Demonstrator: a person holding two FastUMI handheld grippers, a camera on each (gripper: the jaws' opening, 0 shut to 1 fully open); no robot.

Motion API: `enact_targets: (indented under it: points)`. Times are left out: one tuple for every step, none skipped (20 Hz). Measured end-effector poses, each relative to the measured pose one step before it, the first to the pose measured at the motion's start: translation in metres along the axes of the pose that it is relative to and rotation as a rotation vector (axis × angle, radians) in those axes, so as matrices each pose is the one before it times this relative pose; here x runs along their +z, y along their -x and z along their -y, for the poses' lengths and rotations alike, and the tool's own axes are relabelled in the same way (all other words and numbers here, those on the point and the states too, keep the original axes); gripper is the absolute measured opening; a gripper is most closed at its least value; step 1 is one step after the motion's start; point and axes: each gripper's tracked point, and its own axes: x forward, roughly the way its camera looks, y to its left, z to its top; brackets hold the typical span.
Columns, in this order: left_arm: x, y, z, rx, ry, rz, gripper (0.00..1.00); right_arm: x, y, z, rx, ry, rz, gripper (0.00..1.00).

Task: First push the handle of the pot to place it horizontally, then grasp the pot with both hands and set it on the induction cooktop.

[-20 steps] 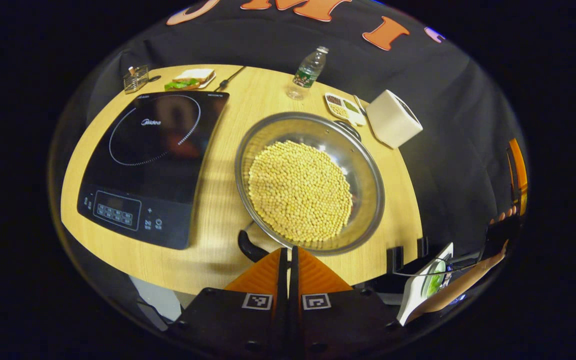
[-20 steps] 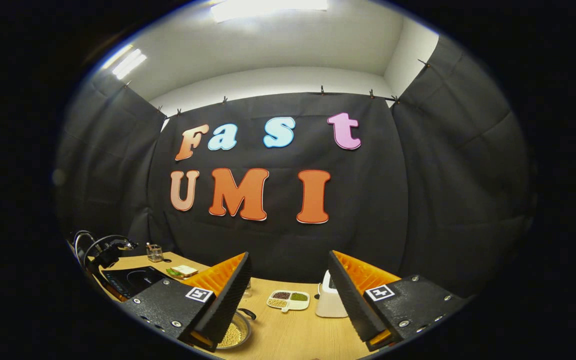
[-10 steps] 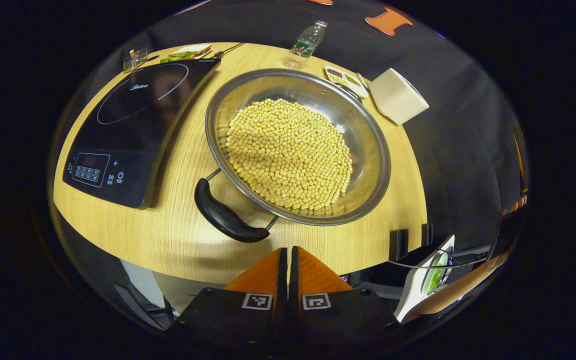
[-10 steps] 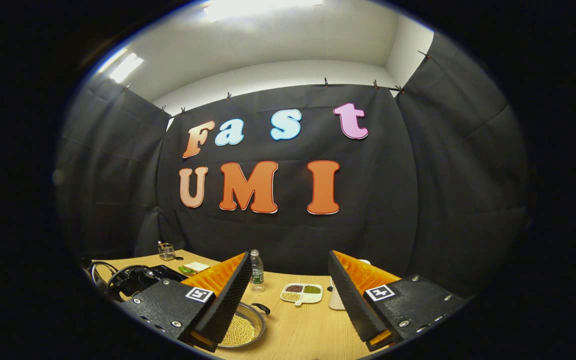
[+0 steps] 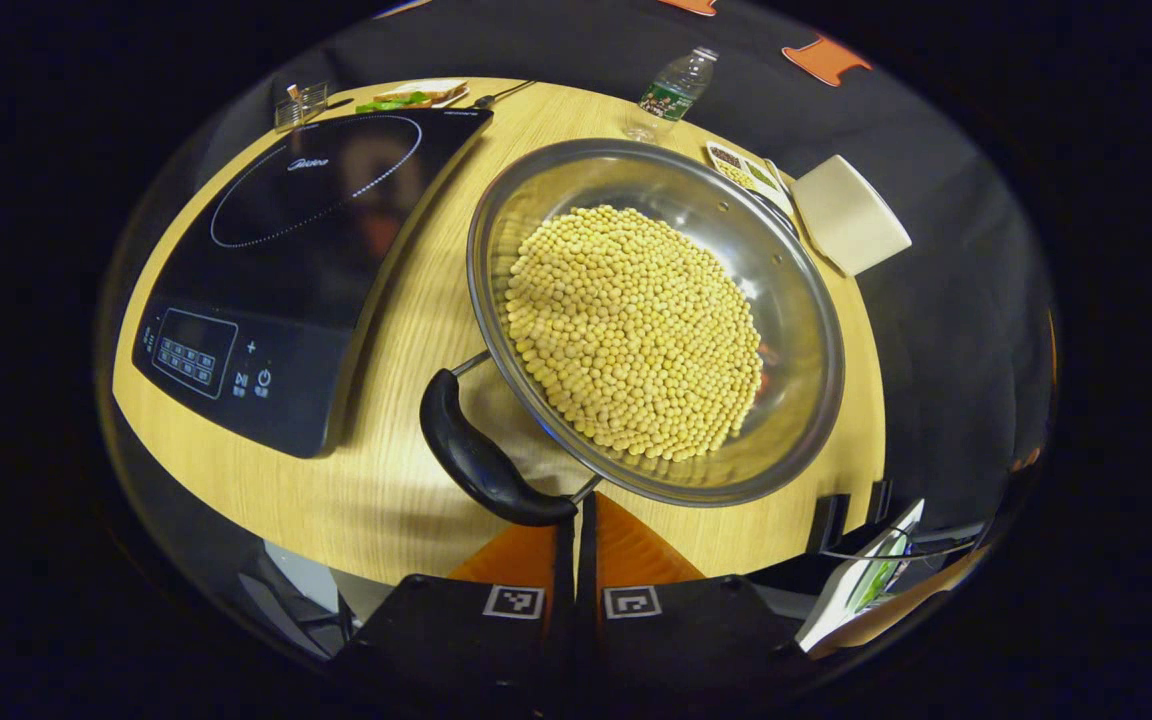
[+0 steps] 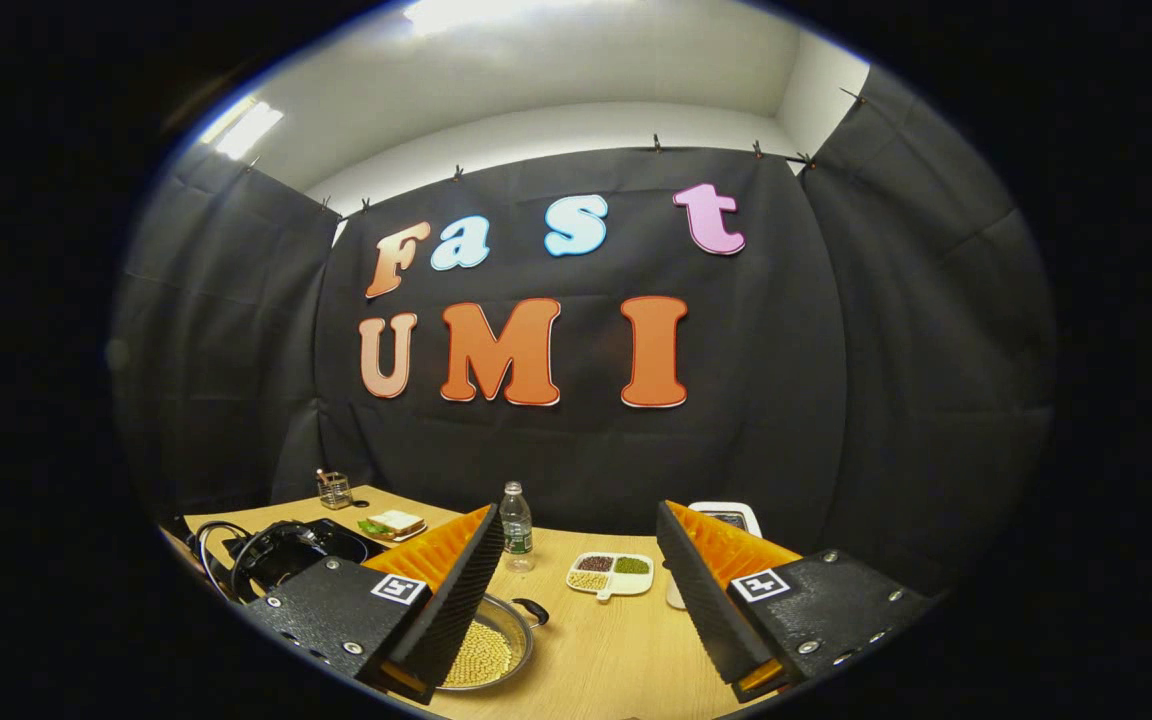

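A steel pot (image 5: 636,170) full of yellow beans stands on the wooden table (image 5: 236,480), right of the black induction cooktop (image 5: 286,260). Its black near handle (image 5: 481,455) slants toward me. My left gripper (image 5: 576,520) is shut with nothing in it, its tips right at that handle's near end; whether they touch is unclear. A second handle (image 5: 771,200) sits at the pot's far rim. In the right gripper view my right gripper (image 6: 576,560) hangs open above the table, with the pot (image 6: 526,640) low behind its left finger and well apart from it.
Behind the pot stand a water bottle (image 5: 671,95), a divided dish of grains (image 5: 741,170) and a white box (image 5: 851,215). A sandwich plate (image 5: 406,97) and a small glass holder (image 5: 299,105) lie beyond the cooktop. The table's front edge runs just ahead of my left gripper.
My left gripper has closed in on the pot; its shut tips now sit at the near handle's end. The right gripper has tipped down slightly, so more of the table shows.
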Motion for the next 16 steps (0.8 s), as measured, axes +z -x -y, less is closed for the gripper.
enact_targets:
  points:
    - [0.00054, -0.00093, -0.00123, 0.00665, -0.0086, -0.00593, 0.08, -0.00437, -0.00345, -0.00332, 0.00909, -0.00538, -0.01017, 0.95]
    - [0.0029, -0.00049, 0.00145, -0.0031, -0.01959, -0.00558, 0.08, -0.00334, -0.00326, -0.00202, 0.00489, -0.00338, -0.00853, 0.95]
    - [0.00297, 0.00076, -0.00103, 0.01366, -0.02021, -0.00043, 0.08, -0.00369, -0.00258, -0.00082, 0.00436, -0.00046, -0.00819, 0.95]
    - [0.00565, 0.00013, -0.00123, 0.00751, -0.01737, 0.00596, 0.08, -0.00404, -0.00313, -0.00126, 0.00153, 0.00004, -0.01018, 0.95]
    - [0.00112, 0.00064, -0.00496, 0.02143, -0.02424, -0.0003, 0.08, -0.00401, -0.00315, -0.002, 0.00307, -0.00043, -0.01059, 0.95]
    - [0.00398, 0.00068, -0.00306, 0.01134, -0.02142, 0.00326, 0.08, -0.00394, -0.00386, -0.00301, 0.00621, 0.00003, -0.01317, 0.95]
    - [0.00298, 0.0004, -0.00398, 0.00213, -0.01784, -0.00411, 0.08, -0.00554, -0.00242, -0.00257, 0.00659, -0.00026, -0.01509, 0.95]
    - [0.00587, -0.0017, -0.00478, 0.0003, -0.01103, -0.00194, 0.08, -0.00383, -0.00331, -0.00353, 0.00626, 0.00049, -0.01287, 0.95]
    - [-0.00028, 0.0012, 0.00036, -0.00294, -0.01958, -0.00045, 0.08, -0.00431, -0.00348, -0.00253, 0.00528, 0.00089, -0.01421, 0.95]
    - [0.00372, 0.00168, -0.0013, 0.00016, -0.0115, 0.00609, 0.08, -0.005, -0.00322, -0.00284, 0.00497, 0.00254, -0.01683, 0.95]
    - [0.00388, -0.00095, -0.00075, -0.00182, -0.01902, 0.00273, 0.08, -0.00472, -0.00343, -0.00202, 0.00172, 0.00174, -0.01717, 0.95]
    - [0.00378, -0.00022, -0.00145, -0.00011, -0.01125, 0.00215, 0.08, -0.00562, -0.00431, -0.00345, 0.00463, 0.00244, -0.01854, 0.95]
    - [0.00351, -0.00096, -0.00344, 0.00271, -0.01127, 0.00141, 0.08, -0.00469, -0.00381, -0.00416, 0.00584, 0.00307, -0.01695, 0.95]
    - [0.00288, 0.0009, -0.00459, 0.00712, -0.0064, 0.00225, 0.08, -0.00536, -0.00178, -0.00262, 0.00444, 0.00304, -0.01573, 0.95]
    - [0.00236, -0.00075, -0.00571, 0.00392, -0.00559, -0.00172, 0.08, -0.00402, -0.00363, -0.00355, 0.0057, 0.00417, -0.0129, 0.95]
    - [0.00327, -0.00068, -0.00475, 0.00376, -0.00416, -0.00229, 0.08, -0.00331, -0.00475, -0.00329, 0.00303, 0.00334, -0.01364, 0.95]
